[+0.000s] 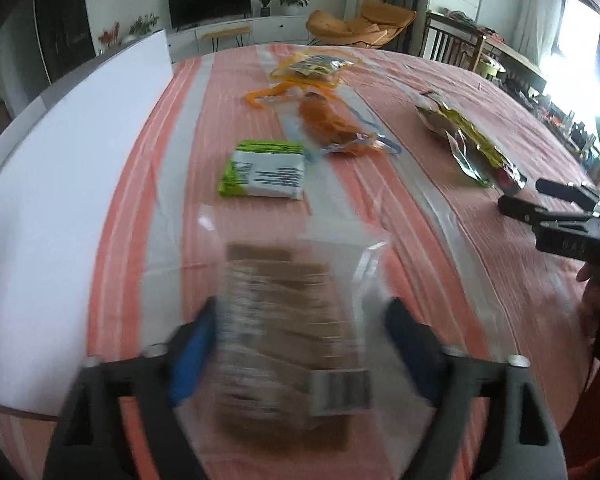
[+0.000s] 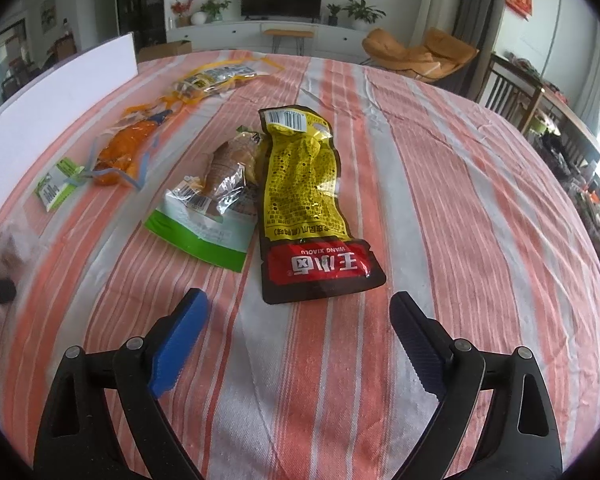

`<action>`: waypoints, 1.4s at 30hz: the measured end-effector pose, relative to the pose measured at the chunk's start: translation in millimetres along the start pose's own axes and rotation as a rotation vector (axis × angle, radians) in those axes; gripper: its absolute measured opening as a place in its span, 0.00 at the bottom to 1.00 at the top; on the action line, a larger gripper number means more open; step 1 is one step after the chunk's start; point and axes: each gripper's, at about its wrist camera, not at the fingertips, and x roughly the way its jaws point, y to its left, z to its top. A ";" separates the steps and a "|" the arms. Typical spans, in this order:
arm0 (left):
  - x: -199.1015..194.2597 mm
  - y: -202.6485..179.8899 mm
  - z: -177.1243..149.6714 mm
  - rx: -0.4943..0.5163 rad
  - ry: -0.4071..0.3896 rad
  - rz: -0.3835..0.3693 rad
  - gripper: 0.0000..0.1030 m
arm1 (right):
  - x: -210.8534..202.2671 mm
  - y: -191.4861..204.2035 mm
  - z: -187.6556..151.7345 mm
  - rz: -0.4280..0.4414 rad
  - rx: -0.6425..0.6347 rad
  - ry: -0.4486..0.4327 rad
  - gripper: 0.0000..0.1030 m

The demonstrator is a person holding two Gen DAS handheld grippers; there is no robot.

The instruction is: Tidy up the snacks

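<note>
The left claw (image 1: 300,332) has its blue pads spread wide around a clear bag of brown crackers (image 1: 284,344); the bag is motion-blurred, so whether the pads press on it or it only lies between them cannot be told. The bag sits at the near edge of the striped table (image 1: 480,280). Beyond it lies a green-and-white pack (image 1: 265,175), and further off an orange snack bag (image 1: 332,124) and a yellow-edged bag (image 1: 314,66) near the far side. A white board (image 1: 72,152) stands along the left edge. The right claw (image 2: 298,312) is released, its pads well apart and hovering over bare cloth with nothing between them. Just beyond it lies a yellow-and-red pouch (image 2: 304,196) (red end nearest, printed "WANG XIAOLU"), and touching its left side is a green-edged pack (image 2: 204,228) with a clear wrapped snack (image 2: 228,168) lying on top. In the left view the right claw (image 1: 548,196) shows at the right edge, near the yellow pouch (image 1: 472,144).
</note>
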 end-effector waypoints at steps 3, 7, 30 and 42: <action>8.2 -9.3 -0.3 0.024 -0.007 0.016 1.00 | 0.2 -0.1 -0.1 0.004 0.003 0.001 0.91; 12.2 -8.1 0.6 0.018 -0.006 0.011 1.00 | 0.5 -2.8 -0.6 0.017 0.017 0.005 0.91; 13.4 -9.4 1.6 0.017 -0.007 0.012 1.00 | 3.7 -7.3 -1.3 0.045 0.048 0.020 0.91; 12.6 -9.5 1.0 0.016 -0.007 0.012 1.00 | 3.7 -7.5 -1.7 0.046 0.049 0.021 0.91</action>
